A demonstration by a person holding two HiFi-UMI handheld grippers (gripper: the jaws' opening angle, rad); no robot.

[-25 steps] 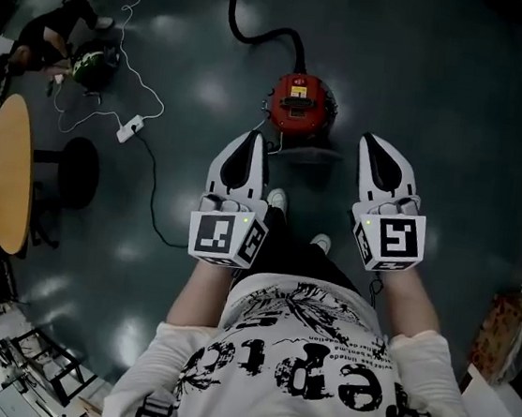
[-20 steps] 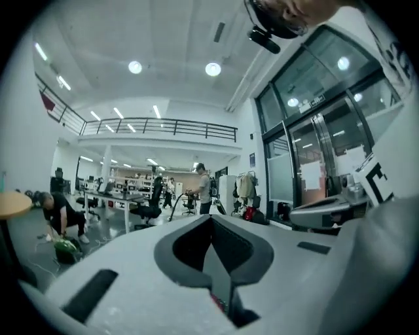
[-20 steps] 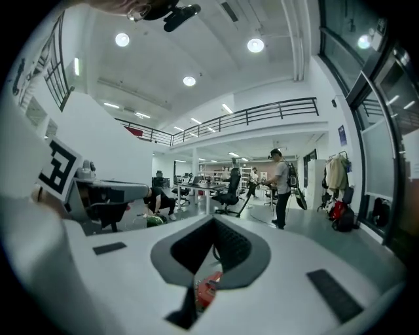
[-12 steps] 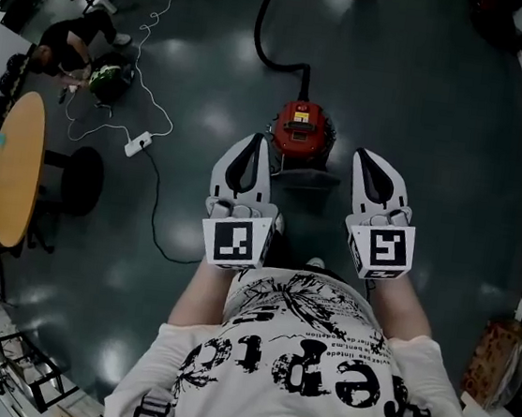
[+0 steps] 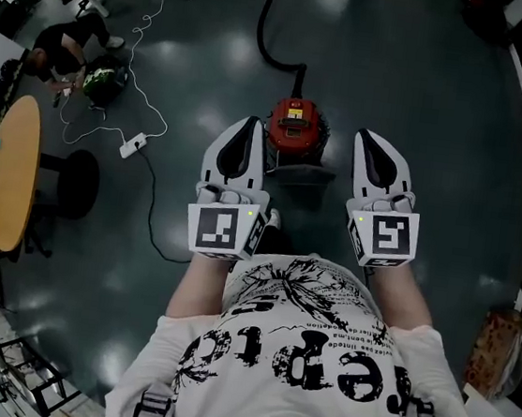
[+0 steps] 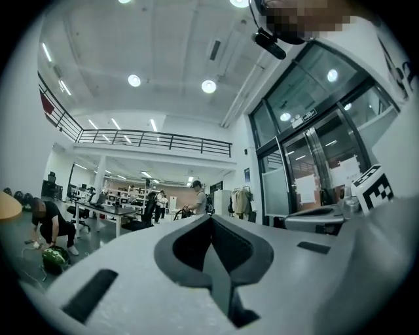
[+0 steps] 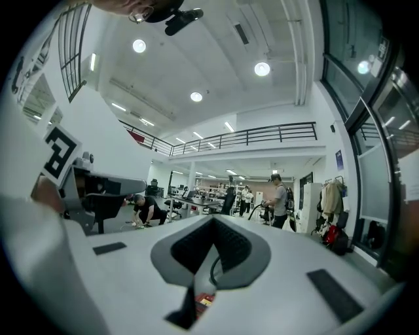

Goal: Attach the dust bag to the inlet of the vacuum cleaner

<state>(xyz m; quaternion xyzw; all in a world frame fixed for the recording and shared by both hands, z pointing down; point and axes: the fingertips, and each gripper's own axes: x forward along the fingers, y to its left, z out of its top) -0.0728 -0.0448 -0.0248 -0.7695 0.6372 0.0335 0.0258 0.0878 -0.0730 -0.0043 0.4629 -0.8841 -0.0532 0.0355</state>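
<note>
Two grippers, held level side by side before the person's chest in the head view: the left gripper [image 5: 246,133] and the right gripper [image 5: 372,149], each bearing its marker cube, left [image 5: 221,230] and right [image 5: 385,237]. In the left gripper view the jaws of the left gripper [image 6: 211,226] meet along a closed seam with nothing between them; in the right gripper view the right gripper [image 7: 213,226] is likewise closed and empty. The red vacuum cleaner [image 5: 296,128] stands on the dark floor [image 5: 429,72] at twelve o'clock from the person, between the two gripper tips and apart from both. A sliver of its red body [image 7: 203,301] shows below the closed right jaws. Its black hose [image 5: 267,43] runs off toward twelve o'clock. A round wooden table [image 5: 9,172] lies at nine o'clock, with a black stool [image 5: 78,178] just beside it. A power strip [image 5: 131,147] on a white cable [image 5: 133,93] lies at ten o'clock. Another person [image 5: 62,44] crouches on the floor at about ten o'clock, well apart. No dust bag can be made out with certainty.
</note>
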